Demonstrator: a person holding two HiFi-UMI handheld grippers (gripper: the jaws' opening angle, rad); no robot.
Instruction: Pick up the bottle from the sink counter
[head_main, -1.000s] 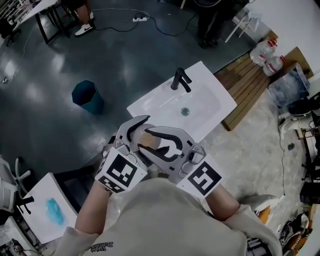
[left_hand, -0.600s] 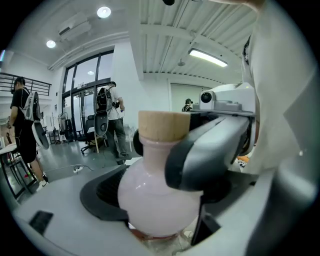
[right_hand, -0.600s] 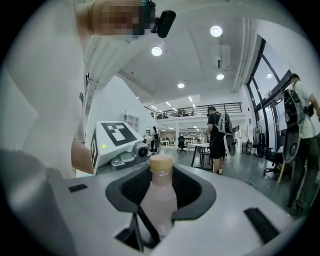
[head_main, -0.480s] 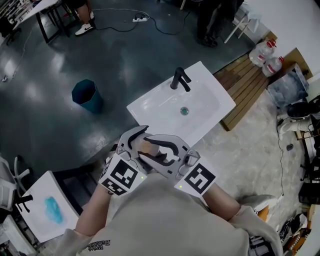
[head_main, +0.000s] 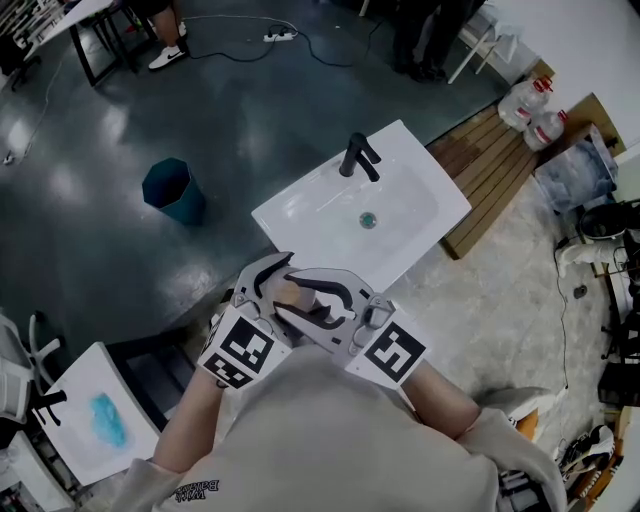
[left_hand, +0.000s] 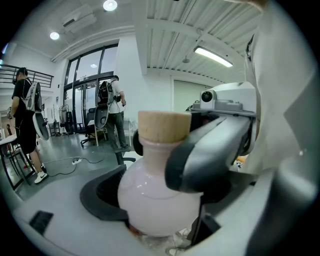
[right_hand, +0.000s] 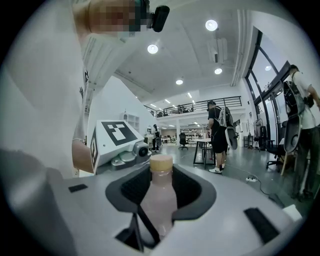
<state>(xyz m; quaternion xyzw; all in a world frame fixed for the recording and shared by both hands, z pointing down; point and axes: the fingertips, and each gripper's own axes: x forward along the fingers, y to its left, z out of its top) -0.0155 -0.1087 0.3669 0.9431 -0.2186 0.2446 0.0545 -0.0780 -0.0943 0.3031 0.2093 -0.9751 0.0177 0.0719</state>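
Note:
The bottle (head_main: 288, 295) is pale pink with a tan cap and is held up close to my chest, off the white sink counter (head_main: 300, 215). In the left gripper view the bottle (left_hand: 157, 192) fills the middle, and my left gripper (left_hand: 160, 215) is shut on its round body. The right gripper's grey finger crosses its shoulder. My left gripper (head_main: 276, 283) and right gripper (head_main: 318, 300) overlap around it. In the right gripper view the bottle (right_hand: 160, 197) stands upright between the jaws of my right gripper (right_hand: 160, 215), with gaps on both sides.
The sink basin with its drain (head_main: 368, 220) and black faucet (head_main: 358, 158) lies just ahead. A teal bin (head_main: 172, 190) stands on the dark floor to the left. Wooden slats (head_main: 500, 170) and water jugs (head_main: 535, 108) are at the right. People stand further off.
Both grippers, with the bottle between them, have drawn slightly lower in the head view and closer to my body. The grip looks the same.

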